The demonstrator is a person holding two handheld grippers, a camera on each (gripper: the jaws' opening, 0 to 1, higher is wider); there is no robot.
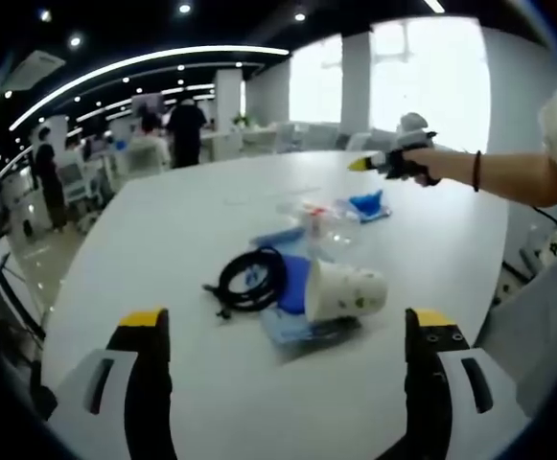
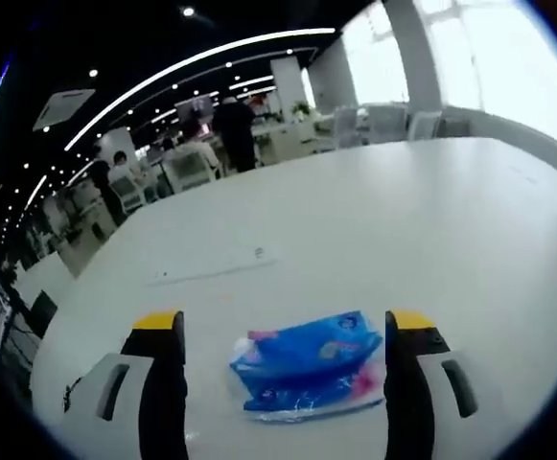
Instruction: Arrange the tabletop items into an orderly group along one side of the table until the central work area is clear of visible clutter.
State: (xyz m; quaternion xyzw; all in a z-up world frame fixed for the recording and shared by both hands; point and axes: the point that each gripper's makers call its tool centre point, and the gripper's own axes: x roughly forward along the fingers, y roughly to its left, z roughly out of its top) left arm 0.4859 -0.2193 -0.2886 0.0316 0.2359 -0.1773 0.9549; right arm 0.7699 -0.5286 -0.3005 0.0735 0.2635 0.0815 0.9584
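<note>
Your left tool (image 1: 288, 331) hangs spread wide over the white desk (image 1: 163, 220), holding nothing. Ahead of it lie a coiled black cable (image 1: 251, 279), a tipped paper cup (image 1: 345, 290) on blue sheets, and clear plastic packaging (image 1: 316, 218). Your right tool (image 2: 285, 335) is also spread, straddling a blue tissue pack (image 2: 307, 372) lying flat between its jaws.

Ahead of your left tool (image 1: 283, 331), a coiled black cable (image 1: 251, 280) and a tipped paper cup (image 1: 347, 290) block the bench (image 1: 163, 220) centre. Your right tool (image 2: 280, 331) straddles a blue packet (image 2: 307, 372); beyond it the bench lies bare.
</note>
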